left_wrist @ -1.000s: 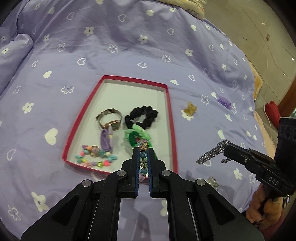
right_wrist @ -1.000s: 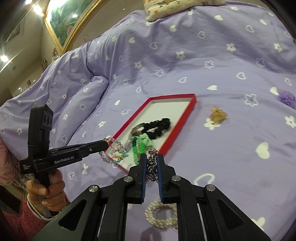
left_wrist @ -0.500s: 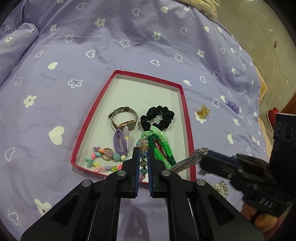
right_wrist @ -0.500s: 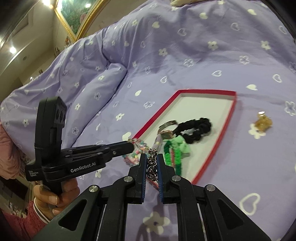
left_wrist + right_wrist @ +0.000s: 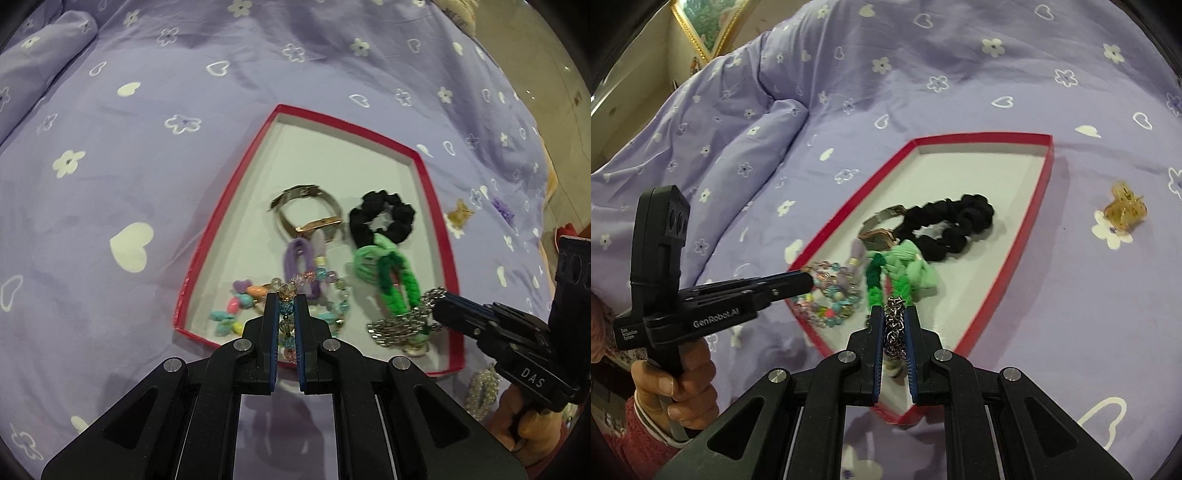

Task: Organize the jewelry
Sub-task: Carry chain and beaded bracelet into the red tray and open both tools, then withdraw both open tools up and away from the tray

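left tool (image 5: 286,308) closed on the beaded bracelet (image 5: 317,291), right tool (image 5: 894,321) closed on the metal chain (image 5: 894,328), both over the red tray (image 5: 436,206); limp, light strands, likely slippery: pinch mid-strand.

A: Where is the tray (image 5: 421,158) unobstructed?

B: At the far half: bare white floor beyond the watch (image 5: 306,210) and black scrunchie (image 5: 382,218).

A: And the near half?

B: Crowded. Green braided band (image 5: 391,277), purple tie (image 5: 299,262) and loose beads (image 5: 236,314) cover it; both grippers hang over the near rim, side by side.

A: Outside the tray?

B: Open bedspread (image 5: 129,166) on the left; on the right, a yellow clip (image 5: 1124,210).
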Demonstrator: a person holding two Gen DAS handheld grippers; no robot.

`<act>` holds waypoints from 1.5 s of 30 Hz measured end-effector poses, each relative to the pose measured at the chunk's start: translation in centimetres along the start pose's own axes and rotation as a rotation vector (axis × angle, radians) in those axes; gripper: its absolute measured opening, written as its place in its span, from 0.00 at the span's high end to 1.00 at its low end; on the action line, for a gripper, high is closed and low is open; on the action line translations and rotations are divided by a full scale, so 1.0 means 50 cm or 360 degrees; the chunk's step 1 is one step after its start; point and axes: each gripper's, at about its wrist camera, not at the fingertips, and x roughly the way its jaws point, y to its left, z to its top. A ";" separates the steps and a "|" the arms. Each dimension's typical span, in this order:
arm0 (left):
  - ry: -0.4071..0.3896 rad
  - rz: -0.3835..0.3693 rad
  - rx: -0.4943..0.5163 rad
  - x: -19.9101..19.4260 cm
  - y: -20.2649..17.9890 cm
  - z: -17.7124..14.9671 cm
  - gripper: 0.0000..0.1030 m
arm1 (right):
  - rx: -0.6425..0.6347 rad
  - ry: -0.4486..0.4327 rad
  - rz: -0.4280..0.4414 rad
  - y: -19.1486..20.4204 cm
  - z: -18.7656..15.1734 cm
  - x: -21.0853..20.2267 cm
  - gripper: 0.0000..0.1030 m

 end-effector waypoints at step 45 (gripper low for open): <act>-0.0055 0.0124 -0.0024 -0.042 -0.011 -0.029 0.31 | 0.0020 -0.0118 -0.0029 0.014 0.001 -0.062 0.49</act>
